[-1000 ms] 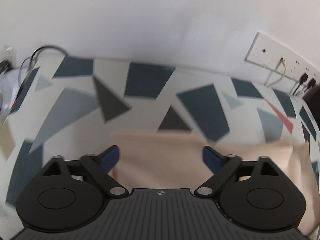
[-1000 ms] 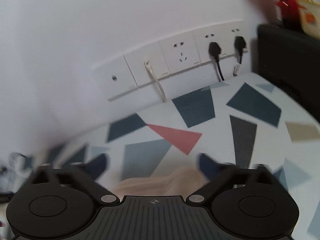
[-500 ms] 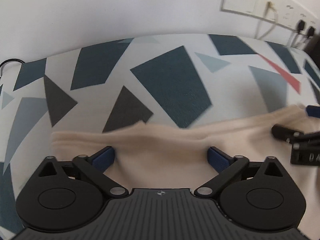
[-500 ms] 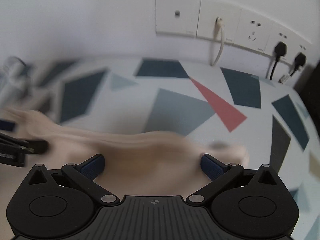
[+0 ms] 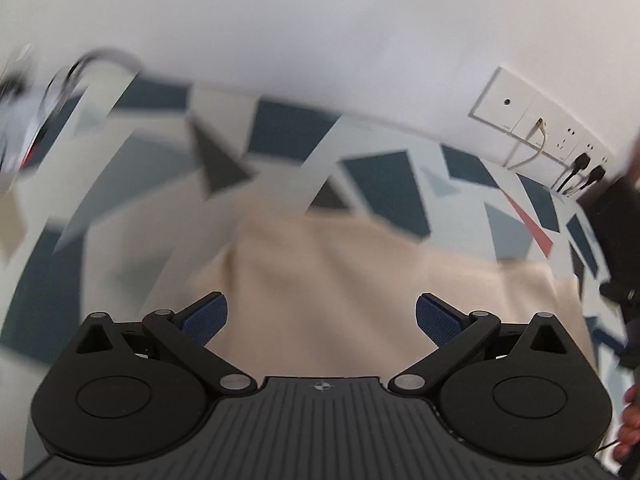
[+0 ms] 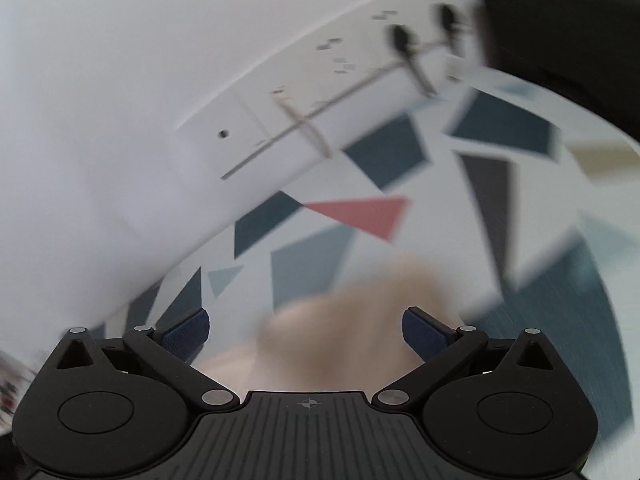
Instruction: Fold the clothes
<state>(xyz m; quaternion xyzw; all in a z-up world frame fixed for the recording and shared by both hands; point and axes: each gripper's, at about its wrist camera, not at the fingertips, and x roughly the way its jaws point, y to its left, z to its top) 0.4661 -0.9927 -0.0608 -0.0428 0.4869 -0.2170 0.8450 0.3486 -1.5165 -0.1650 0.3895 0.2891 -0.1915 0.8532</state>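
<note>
A beige folded garment (image 5: 340,280) lies flat on the patterned tabletop. My left gripper (image 5: 322,316) is open above its near part, fingers spread wide, holding nothing. In the right wrist view a blurred rounded end of the same garment (image 6: 352,328) sits between the open fingers of my right gripper (image 6: 306,330), which holds nothing. Part of the right gripper (image 5: 624,312) shows at the right edge of the left wrist view, beside the garment's right end.
The tabletop (image 5: 384,176) is white with dark blue, grey and red shapes. A wall socket strip with plugged cables (image 5: 540,136) runs along the back wall; it also shows in the right wrist view (image 6: 320,92). A dark object (image 6: 560,40) stands at far right. Cables (image 5: 48,92) lie far left.
Both grippers have pulled back and tilted up from the garment; the views swung from looking down on the cloth toward the wall. Both frames are motion-blurred. The garment lies flat.
</note>
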